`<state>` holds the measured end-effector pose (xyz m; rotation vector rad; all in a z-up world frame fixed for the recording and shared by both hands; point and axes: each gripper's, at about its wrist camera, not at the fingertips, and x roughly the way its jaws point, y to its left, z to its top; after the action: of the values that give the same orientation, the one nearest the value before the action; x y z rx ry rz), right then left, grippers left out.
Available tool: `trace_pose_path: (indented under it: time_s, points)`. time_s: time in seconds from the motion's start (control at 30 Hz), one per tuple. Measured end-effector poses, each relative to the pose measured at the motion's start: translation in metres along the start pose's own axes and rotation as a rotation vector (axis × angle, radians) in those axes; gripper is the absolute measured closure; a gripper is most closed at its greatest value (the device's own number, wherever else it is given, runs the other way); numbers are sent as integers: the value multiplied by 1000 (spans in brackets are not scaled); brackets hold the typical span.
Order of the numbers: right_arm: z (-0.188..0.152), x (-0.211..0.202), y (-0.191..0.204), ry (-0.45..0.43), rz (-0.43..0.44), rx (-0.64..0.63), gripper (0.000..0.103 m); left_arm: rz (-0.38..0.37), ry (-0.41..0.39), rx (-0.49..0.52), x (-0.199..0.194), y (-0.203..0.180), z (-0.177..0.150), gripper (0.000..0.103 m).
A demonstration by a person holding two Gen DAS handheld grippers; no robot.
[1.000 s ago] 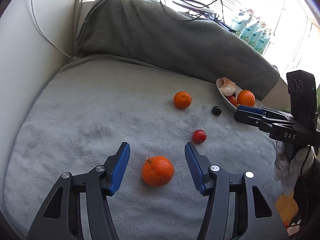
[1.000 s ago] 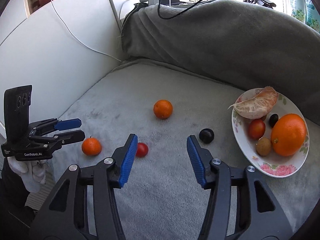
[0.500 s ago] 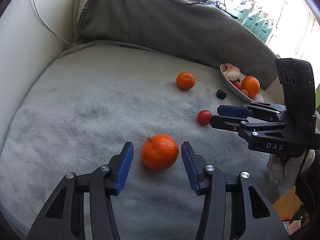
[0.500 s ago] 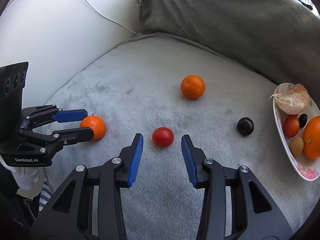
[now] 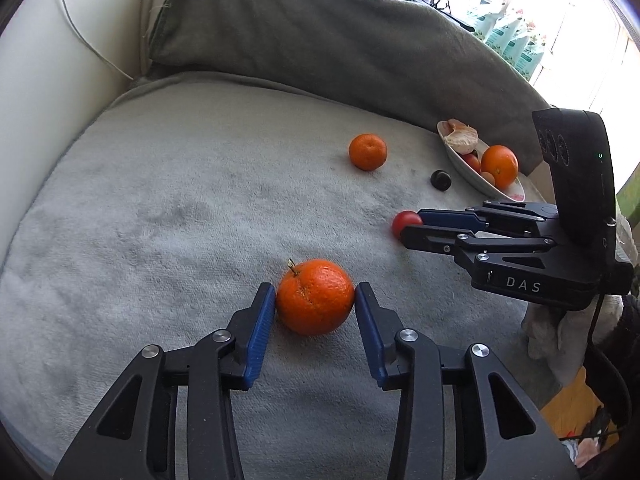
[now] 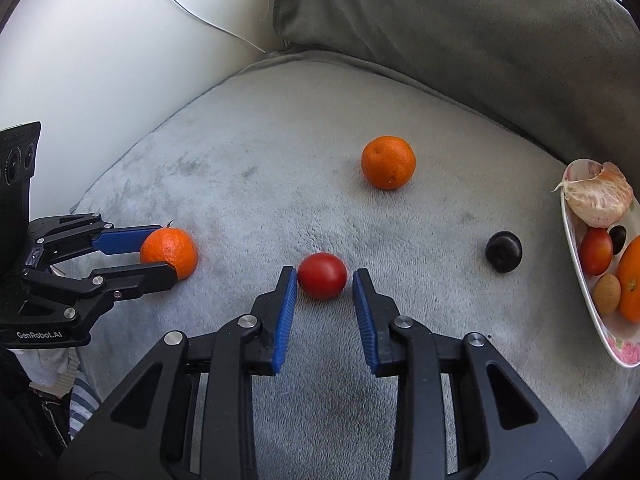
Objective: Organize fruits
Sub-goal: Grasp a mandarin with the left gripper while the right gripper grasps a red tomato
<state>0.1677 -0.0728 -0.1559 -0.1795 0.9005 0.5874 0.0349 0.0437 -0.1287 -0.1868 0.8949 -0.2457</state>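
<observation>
My left gripper [image 5: 315, 294] has both blue pads touching the sides of a stemmed orange [image 5: 315, 297] on the grey blanket; the same orange shows in the right wrist view [image 6: 170, 252]. My right gripper [image 6: 325, 280] is open around a small red fruit [image 6: 322, 275], with a thin gap at each pad; the fruit also shows in the left wrist view [image 5: 404, 222]. A second orange [image 6: 388, 162] and a dark plum [image 6: 504, 251] lie loose further back. A floral plate [image 6: 580, 280] at the right holds a peeled citrus, an orange and small fruits.
A grey cushion [image 6: 460, 20] rises behind the blanket. A white wall with a cable [image 6: 120, 40] stands at the left. The blanket's front edge drops off near both grippers. Bottles [image 5: 508, 40] stand by the window at the far right.
My left gripper moved forward and closed onto the stemmed orange. My right gripper swung left and down, then narrowed around the red fruit.
</observation>
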Motion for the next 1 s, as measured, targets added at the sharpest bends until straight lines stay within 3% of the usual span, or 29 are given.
trace_pose_path:
  time_s: [0.47,1.0]
  points:
    - [0,-2,-3,-14,9,23,77,-12,-10,-22,-2,2,2,65]
    - [-6,-35,-22,-79,-15,81,77,-30,-50,0,-9,-11,14,65]
